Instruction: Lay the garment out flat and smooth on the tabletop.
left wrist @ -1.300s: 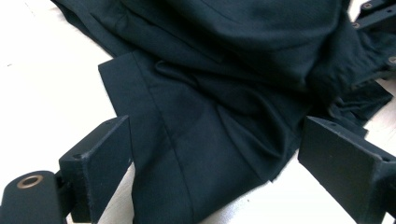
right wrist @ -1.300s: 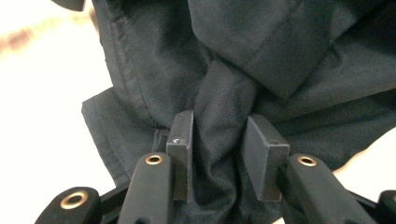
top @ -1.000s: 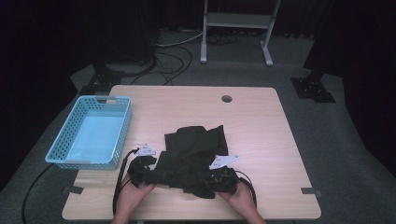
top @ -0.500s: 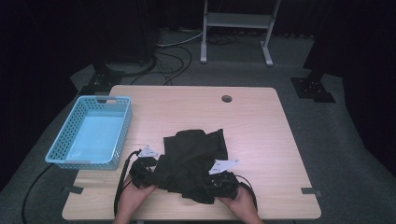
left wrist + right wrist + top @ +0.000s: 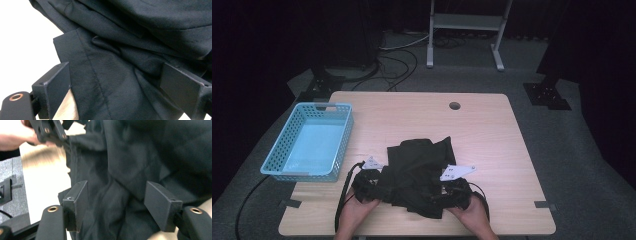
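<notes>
The garment (image 5: 417,172) at the lower middle of the high view is black woven cloth, matt and soft, creased into folds, with a stitched seam running down its hem in the left gripper view. The worktop (image 5: 492,130) is pale wood-look laminate, smooth with a faint sheen. The basket (image 5: 287,170) at the left of the high view is light blue plastic, perforated and slightly glossy. The left tongs (image 5: 120,85) and right tongs (image 5: 117,205) have matt black jaws, seemingly hard plastic, with small copper-coloured metal rings at the joints. The floor (image 5: 592,165) looks like rough grey carpet.
</notes>
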